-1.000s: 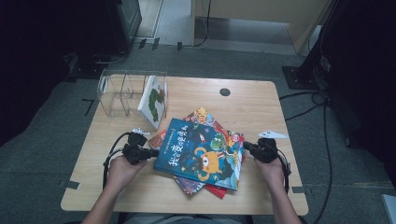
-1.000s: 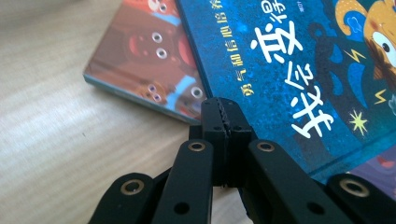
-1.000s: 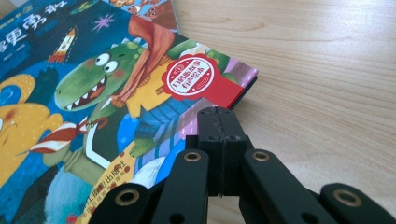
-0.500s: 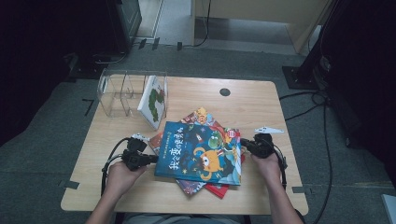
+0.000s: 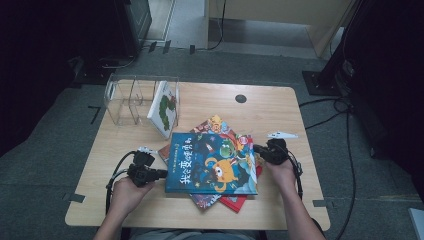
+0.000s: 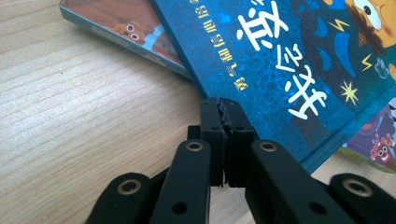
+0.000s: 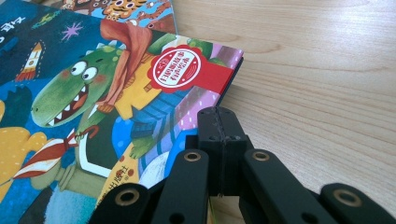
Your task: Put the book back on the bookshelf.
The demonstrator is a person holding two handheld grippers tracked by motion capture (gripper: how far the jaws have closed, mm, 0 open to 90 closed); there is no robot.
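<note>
In the high view, a blue picture book (image 5: 211, 163) lies flat on top of a loose pile of other books (image 5: 220, 199) near the middle of the wooden table (image 5: 280, 112). The left gripper (image 5: 159, 174) sits at the book's 9 o'clock edge, its tips against the spine side, held by the person's left hand (image 5: 127, 192). The right gripper (image 5: 259, 150) meets the book's 3 o'clock edge, with the right hand (image 5: 282, 170) behind it. At about 11 o'clock from the book stands a clear plastic rack (image 5: 132, 97) with one white book (image 5: 165, 109) leaning upright in its right end.

In the left gripper view, the left gripper (image 6: 223, 105) has its jaws pressed together with nothing between them, the tips touching the blue book (image 6: 299, 70) at its lower edge. An orange-brown book (image 6: 126, 30) pokes out from beneath at 11 o'clock.

In the right gripper view, the right gripper (image 7: 219, 116) is likewise closed and empty, its tips at the book's (image 7: 93, 102) side edge, just below the red round seal (image 7: 180, 67) at 11 o'clock.
</note>
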